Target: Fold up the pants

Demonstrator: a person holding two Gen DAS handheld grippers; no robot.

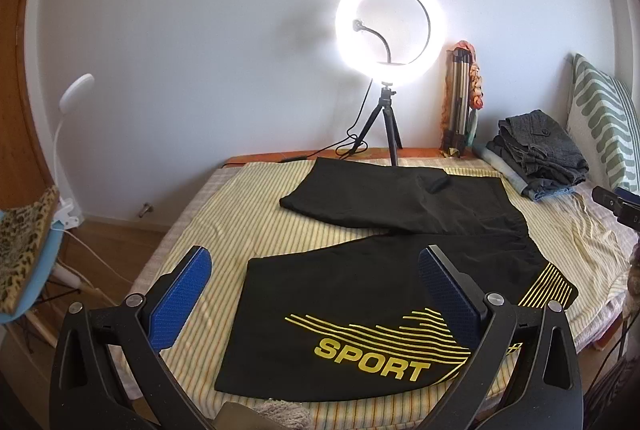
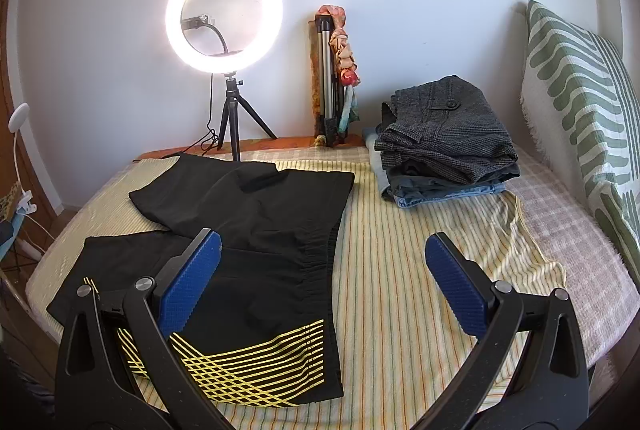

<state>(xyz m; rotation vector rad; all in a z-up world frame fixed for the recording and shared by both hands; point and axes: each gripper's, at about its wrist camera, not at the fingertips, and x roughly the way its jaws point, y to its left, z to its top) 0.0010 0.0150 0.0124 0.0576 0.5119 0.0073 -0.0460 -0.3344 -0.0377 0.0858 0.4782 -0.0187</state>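
Note:
Black sport shorts (image 1: 360, 290) with yellow stripes and the word SPORT lie spread flat on a striped sheet (image 1: 224, 222), both legs pointing left. In the right wrist view the same shorts (image 2: 256, 230) show their elastic waistband at the right. My left gripper (image 1: 316, 270) hovers open above the near leg, nothing between its blue pads. My right gripper (image 2: 324, 254) is open too, above the waistband edge, holding nothing. Its black tip (image 1: 616, 205) shows at the right edge of the left wrist view.
A lit ring light (image 2: 224, 15) on a small tripod stands at the back edge. A folded tripod (image 2: 330, 77) leans on the wall. Folded clothes (image 2: 444, 137) are stacked at the back right, next to a green-patterned pillow (image 2: 580, 101). A chair (image 1: 28, 254) stands left.

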